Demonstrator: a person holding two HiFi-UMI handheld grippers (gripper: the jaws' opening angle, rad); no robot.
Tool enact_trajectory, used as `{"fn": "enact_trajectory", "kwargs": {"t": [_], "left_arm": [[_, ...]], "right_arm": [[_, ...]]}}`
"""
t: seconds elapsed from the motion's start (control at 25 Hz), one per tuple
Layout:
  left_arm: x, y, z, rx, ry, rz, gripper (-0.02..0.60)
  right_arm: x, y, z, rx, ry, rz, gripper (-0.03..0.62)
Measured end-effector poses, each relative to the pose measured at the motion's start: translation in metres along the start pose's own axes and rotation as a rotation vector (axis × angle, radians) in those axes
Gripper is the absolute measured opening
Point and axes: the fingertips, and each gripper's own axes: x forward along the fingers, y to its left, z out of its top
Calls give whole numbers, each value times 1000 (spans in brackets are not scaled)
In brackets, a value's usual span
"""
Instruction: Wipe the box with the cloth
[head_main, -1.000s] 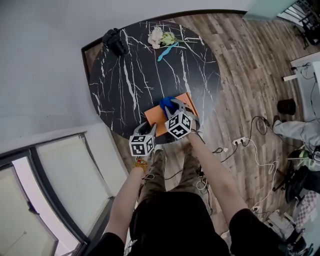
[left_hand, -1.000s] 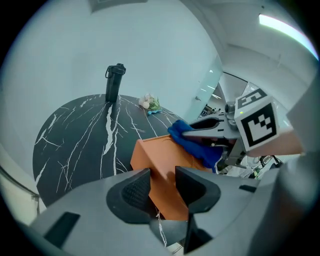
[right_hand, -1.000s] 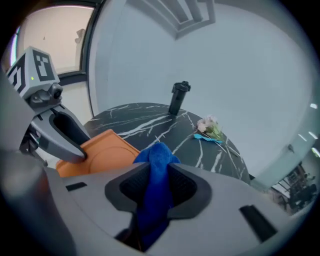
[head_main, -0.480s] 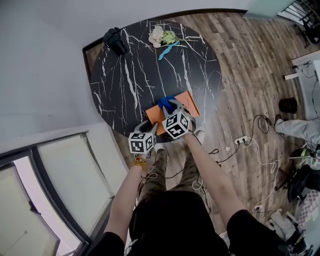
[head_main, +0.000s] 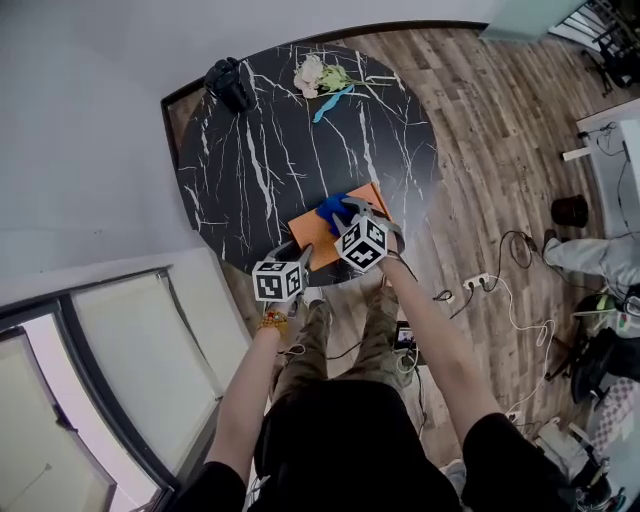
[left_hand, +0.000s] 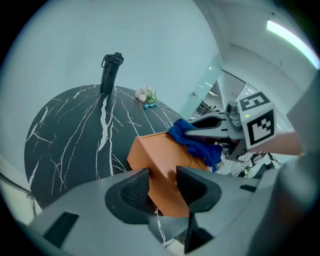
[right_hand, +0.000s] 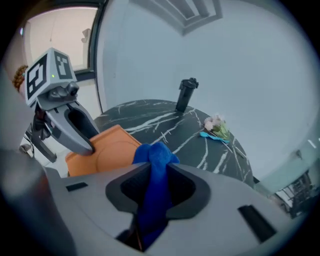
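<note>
**A:** Where was the box (head_main: 308, 228)?

**B:** It lay at the near edge of the dark marbled surface (head_main: 265, 150), close to the person. It was orange, with the blue cloth (head_main: 330, 208) bunched on its top.

**A:** And the right gripper (right_hand: 157, 167)?

**B:** Its fingers were clenched on the cloth, having just been closing on it, and held it on the box.

**A:** And the left gripper (left_hand: 162, 176)?

**B:** Its fingers gripped the box's near corner, pads against both sides, though they had just been easing wider.

**A:** Anything else?

**B:** A dark bottle (head_main: 230, 82) and some flowers (head_main: 322, 74) sat at the far edge, well apart from the box.
</note>
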Motion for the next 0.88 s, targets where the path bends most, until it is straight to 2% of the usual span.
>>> {"fn": "enact_trajectory", "kwargs": {"t": [0.12, 0.2, 0.32, 0.44, 0.6, 0.88], "left_arm": [[0, 0, -1, -11, -17, 11, 172], [0, 0, -1, -19, -24, 11, 170], [-1, 1, -1, -23, -28, 9, 170], [-1, 1, -1, -19, -30, 15, 169], [-1, 0, -2, -12, -27, 24, 169], [1, -3, -1, 60, -6, 43, 170]], "right_arm": [[-10, -46, -32, 29, 78, -68, 80], [-18, -57, -44, 35, 99, -67, 80], [-24, -39, -47, -17, 105, -35, 77], [-30, -7, -46, 2, 77, -7, 74], [-33, 22, -43, -55, 49, -34, 74], [-17, -36, -43, 38, 91, -53, 75]]}}
